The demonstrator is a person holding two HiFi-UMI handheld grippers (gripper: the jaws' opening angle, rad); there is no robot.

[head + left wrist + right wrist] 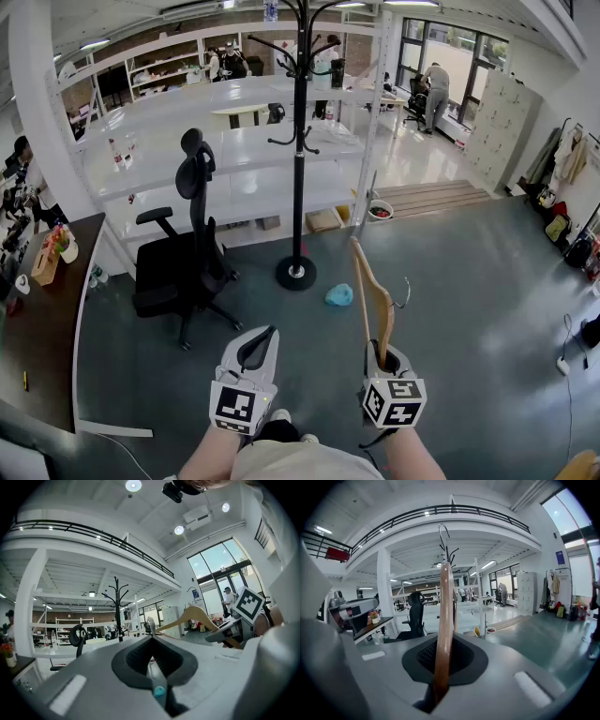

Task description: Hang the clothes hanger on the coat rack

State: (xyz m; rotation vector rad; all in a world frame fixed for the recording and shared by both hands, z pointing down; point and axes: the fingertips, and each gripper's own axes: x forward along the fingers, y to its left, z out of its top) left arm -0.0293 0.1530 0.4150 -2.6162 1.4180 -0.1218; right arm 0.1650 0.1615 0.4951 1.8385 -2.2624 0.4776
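Wooden hanger point(373, 298) is pinched upright in right gripper point(380, 354). Left gripper point(262, 339) is held pressed together. Black coat rack point(298, 150) is seen beyond.

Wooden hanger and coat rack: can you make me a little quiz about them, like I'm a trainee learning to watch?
1. True or false: the light wooden clothes hanger already hangs on the tall black coat rack.
2. Which gripper holds the hanger? A) the left gripper B) the right gripper C) neither
3. Fill in: the left gripper's jaws are ___, with nothing between them.

Key: 1 false, the hanger stands upright in a gripper, apart from the rack; 2 B; 3 shut.
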